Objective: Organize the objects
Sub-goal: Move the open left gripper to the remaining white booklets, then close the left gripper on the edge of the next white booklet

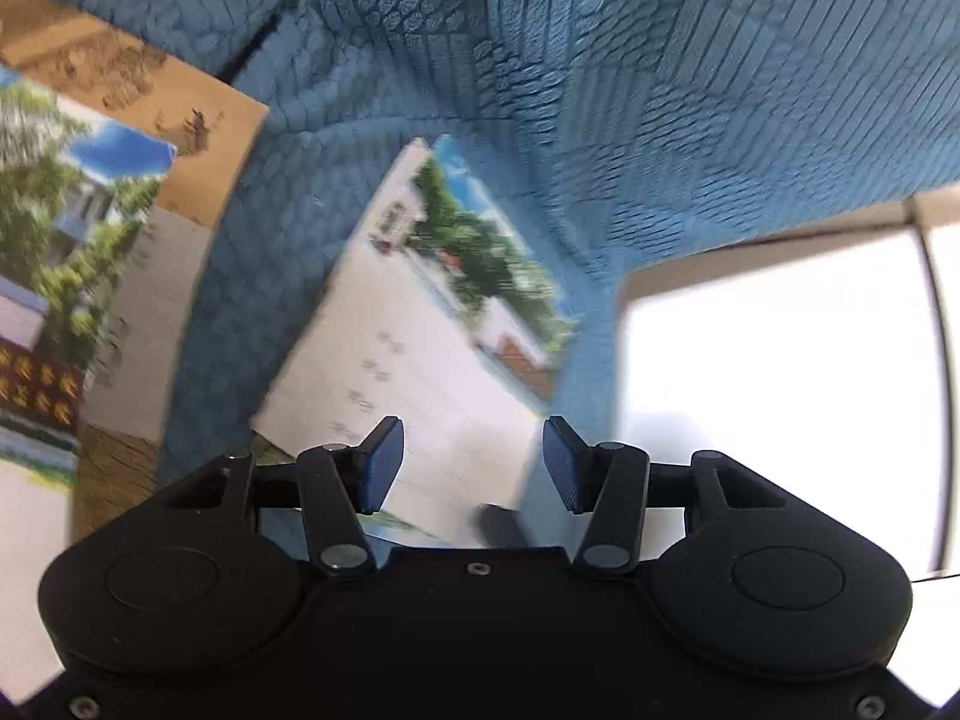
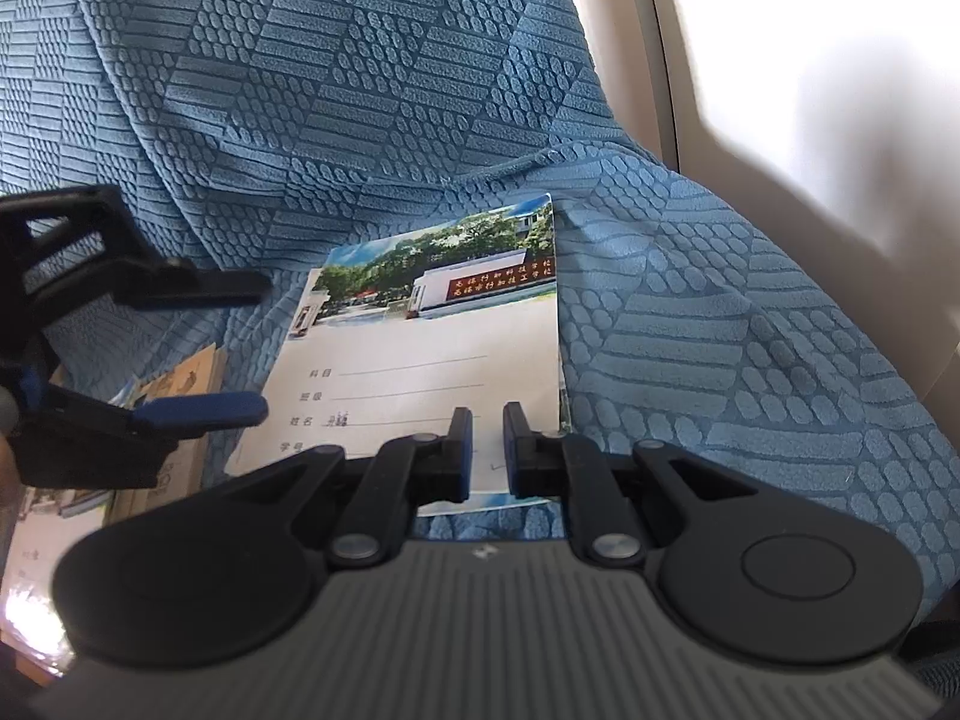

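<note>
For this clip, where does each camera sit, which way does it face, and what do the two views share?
Left wrist: sits on the left gripper, looking along its open fingers at the notebook on the blue cover; the image is blurred.
Right wrist: sits on the right gripper, nearly shut over the notebook's near edge; the left gripper enters from the left side.
Shared: the notebook and the blue cover.
</note>
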A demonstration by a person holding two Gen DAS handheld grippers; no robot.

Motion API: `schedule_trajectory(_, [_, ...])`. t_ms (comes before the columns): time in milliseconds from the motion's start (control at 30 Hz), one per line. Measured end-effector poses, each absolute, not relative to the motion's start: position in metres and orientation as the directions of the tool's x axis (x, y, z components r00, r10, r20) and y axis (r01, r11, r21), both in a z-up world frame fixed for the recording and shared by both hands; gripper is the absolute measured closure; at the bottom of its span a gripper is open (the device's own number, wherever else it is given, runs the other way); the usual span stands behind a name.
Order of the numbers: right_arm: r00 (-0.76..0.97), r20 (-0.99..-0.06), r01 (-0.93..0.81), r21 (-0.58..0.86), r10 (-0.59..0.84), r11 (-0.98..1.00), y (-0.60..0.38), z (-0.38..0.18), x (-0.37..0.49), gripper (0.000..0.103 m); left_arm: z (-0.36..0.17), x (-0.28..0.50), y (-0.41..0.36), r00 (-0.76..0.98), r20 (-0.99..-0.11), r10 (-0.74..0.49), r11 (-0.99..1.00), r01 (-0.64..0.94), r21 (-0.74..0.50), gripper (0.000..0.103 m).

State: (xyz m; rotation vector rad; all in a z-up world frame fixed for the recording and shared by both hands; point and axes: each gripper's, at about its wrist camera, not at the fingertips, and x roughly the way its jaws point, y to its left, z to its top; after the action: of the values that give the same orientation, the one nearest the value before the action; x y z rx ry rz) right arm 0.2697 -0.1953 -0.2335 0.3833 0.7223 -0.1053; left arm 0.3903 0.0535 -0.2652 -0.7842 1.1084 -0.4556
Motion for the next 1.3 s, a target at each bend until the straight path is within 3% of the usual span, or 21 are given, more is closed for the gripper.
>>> schedule_trajectory(367, [0.753, -0.657, 0.232, 0.329, 0.045, 0.915, -0.196, -0.235, 0.268, 0.092, -0.261, 0.387, 0.066, 0.475, -0.715, -0.513, 0.779, -0.092, -0.62, 0.053])
schedule_trajectory(767, [0.754, -0.655, 0.233, 0.333, 0.046, 0.914, -0.195, -0.236, 0.269, 0.092, -0.268, 0.387, 0.054, 0.467, -0.743, -0.48, 0.813, -0.081, -0.576, 0.054])
schedule_trajectory(900, [0.755, -0.654, 0.235, 0.338, 0.048, 0.912, -0.195, -0.237, 0.268, 0.092, -0.269, 0.387, 0.057, 0.464, -0.752, -0.468, 0.811, -0.113, -0.574, 0.061])
schedule_trajectory(1100, [0.755, -0.653, 0.237, 0.34, 0.048, 0.91, -0.194, -0.237, 0.268, 0.092, -0.264, 0.376, 0.041, 0.489, -0.776, -0.4, 0.866, -0.075, -0.494, 0.06])
schedule_trajectory(1300, [0.757, -0.651, 0.24, 0.351, 0.052, 0.905, -0.195, -0.238, 0.267, 0.092, -0.265, 0.379, 0.052, 0.47, -0.752, -0.462, 0.819, -0.097, -0.565, 0.058])
